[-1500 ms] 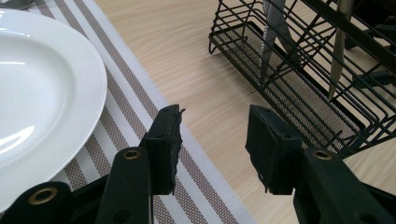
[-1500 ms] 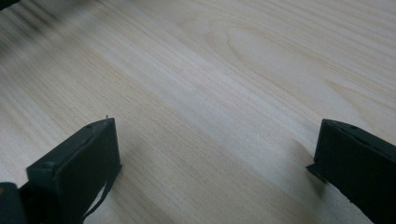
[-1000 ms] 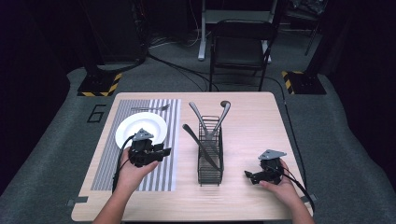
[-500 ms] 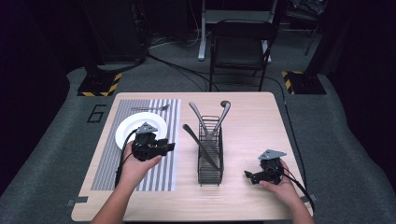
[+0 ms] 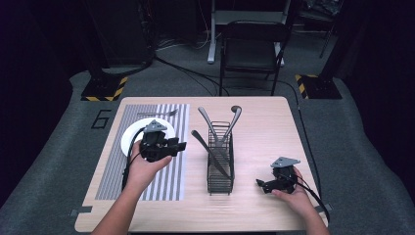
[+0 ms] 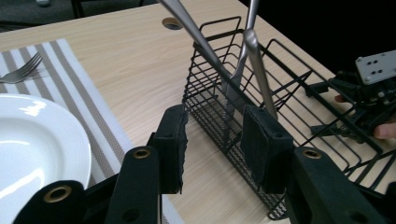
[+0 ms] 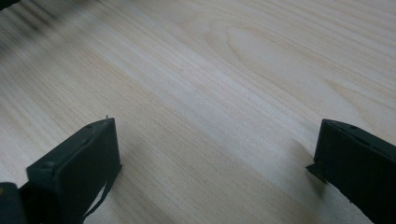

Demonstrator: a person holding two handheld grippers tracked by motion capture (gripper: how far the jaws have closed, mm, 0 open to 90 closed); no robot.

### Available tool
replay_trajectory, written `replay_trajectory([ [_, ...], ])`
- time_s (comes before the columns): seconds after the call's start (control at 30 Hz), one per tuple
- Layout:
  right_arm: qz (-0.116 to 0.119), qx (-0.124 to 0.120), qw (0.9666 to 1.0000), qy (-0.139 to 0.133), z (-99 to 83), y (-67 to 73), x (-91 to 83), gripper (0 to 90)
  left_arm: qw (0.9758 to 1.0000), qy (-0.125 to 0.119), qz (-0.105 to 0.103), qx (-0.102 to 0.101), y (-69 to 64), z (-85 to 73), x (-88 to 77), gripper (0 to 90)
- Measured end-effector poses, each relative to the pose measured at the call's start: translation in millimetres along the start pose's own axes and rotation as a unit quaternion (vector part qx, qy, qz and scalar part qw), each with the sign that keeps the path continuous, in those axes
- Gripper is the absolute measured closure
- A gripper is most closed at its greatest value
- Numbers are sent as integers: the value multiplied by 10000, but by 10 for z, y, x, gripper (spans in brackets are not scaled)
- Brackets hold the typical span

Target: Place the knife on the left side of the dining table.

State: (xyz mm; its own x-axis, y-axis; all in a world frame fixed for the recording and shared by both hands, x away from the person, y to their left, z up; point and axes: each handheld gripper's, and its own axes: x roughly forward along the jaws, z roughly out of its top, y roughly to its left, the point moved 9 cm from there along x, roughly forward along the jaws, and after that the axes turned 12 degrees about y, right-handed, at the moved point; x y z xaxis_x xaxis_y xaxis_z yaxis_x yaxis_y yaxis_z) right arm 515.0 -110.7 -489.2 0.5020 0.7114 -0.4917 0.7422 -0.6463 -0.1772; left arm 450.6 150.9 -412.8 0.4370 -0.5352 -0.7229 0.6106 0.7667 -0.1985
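**Left gripper lining up on the cutlery basket**

The utensils (image 5: 219,132) are standing tilted in the wire basket (image 5: 220,169) at mid-table, handles leaning up and away. The left gripper (image 5: 180,145), jaws partly open and empty, is pointing across at them from just beside the plate (image 5: 131,139), nearer than the right gripper (image 5: 260,184), which is resting wide open and empty on the table (image 5: 264,122).

A black metal folding chair (image 5: 252,46) stands at twelve o'clock from the pale wooden table (image 5: 264,127). Yellow-and-black striped stand bases sit at ten (image 5: 103,90) and two o'clock (image 5: 318,87), and a painted numeral six (image 5: 100,119) at nine, on grey carpet (image 5: 362,161).
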Motion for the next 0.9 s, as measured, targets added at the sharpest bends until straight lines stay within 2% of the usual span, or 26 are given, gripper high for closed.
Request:
replay_trajectory([
  [0.17, 2, 3, 10000, 0, 1, 1, 2, 0, 10000, 0, -71, 28, -44, 79, 2, 606],
  [0.4, 2, 3, 10000, -1, 1, 1, 2, 0, 9998, -40, -173, -42, -69, 146, 42, 612],
  [0.6, 7, 2, 10000, 0, 0, 2, 2, 0, 9998, 91, -197, -36, -106, 178, 95, 623],
  [0.77, 2, 5, 10000, 0, 1, 1, 2, 0, 9997, 69, -235, -43, -157, 246, 104, 623],
  [0.9, 7, 1, 10000, 0, 1, 2, 2, 0, 9994, 53, -311, -120, -180, 305, 138, 621],
])
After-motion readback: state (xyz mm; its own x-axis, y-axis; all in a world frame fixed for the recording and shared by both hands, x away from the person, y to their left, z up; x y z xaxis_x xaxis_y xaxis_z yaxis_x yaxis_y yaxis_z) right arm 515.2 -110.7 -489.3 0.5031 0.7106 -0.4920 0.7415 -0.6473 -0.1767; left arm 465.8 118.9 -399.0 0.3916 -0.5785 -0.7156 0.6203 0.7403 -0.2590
